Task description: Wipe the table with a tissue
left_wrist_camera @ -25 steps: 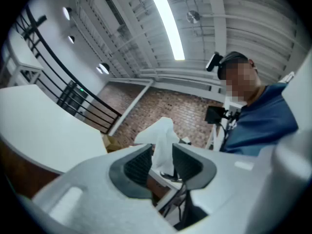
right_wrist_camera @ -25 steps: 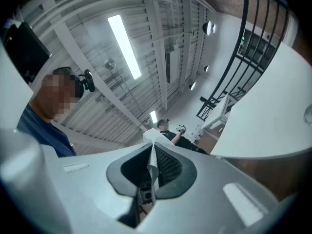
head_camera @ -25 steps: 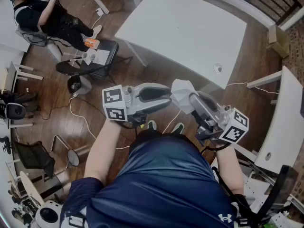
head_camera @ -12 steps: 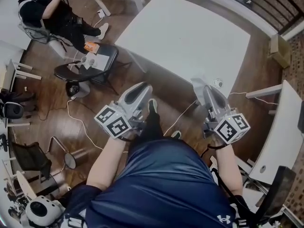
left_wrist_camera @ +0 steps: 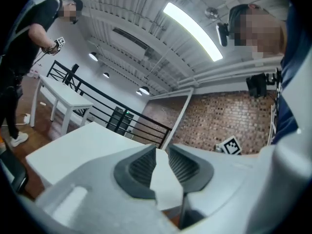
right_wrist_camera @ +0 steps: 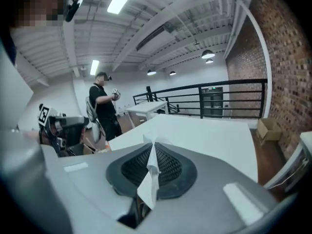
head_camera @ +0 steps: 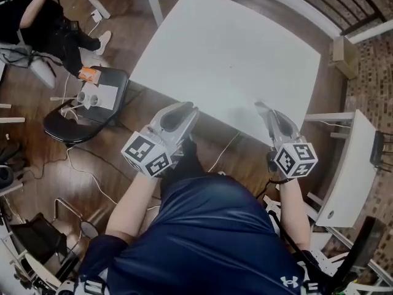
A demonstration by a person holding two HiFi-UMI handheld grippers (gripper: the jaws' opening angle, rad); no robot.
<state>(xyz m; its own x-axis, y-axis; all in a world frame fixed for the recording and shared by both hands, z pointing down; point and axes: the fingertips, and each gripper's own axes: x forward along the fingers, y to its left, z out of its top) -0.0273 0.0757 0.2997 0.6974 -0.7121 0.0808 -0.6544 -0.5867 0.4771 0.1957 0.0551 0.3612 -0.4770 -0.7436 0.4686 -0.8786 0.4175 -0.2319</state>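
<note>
The white table (head_camera: 227,48) fills the upper middle of the head view, its top bare. My right gripper (head_camera: 265,107) hovers at the table's near right edge, shut on a white tissue (right_wrist_camera: 148,186) that stands as a thin crumpled strip between the pads; a small white tip of the tissue (head_camera: 259,105) shows at the jaws. My left gripper (head_camera: 181,108) sits at the near left edge, jaws a narrow gap apart. In the left gripper view (left_wrist_camera: 162,152) only the white table (left_wrist_camera: 73,145) and brown floor show through that gap. The table (right_wrist_camera: 204,135) stretches ahead in the right gripper view.
A black chair (head_camera: 86,106) with small items stands left of the table, and a seated person (head_camera: 43,17) is beyond it. A second white table (head_camera: 350,165) lies at the right, a cardboard box (head_camera: 344,57) behind it. Cables run over the wooden floor. A railing (right_wrist_camera: 204,99) bounds the far side.
Both grippers moved forward from in front of my body to the table's near edge and spread apart. The tissue, once between them, went with the right gripper.
</note>
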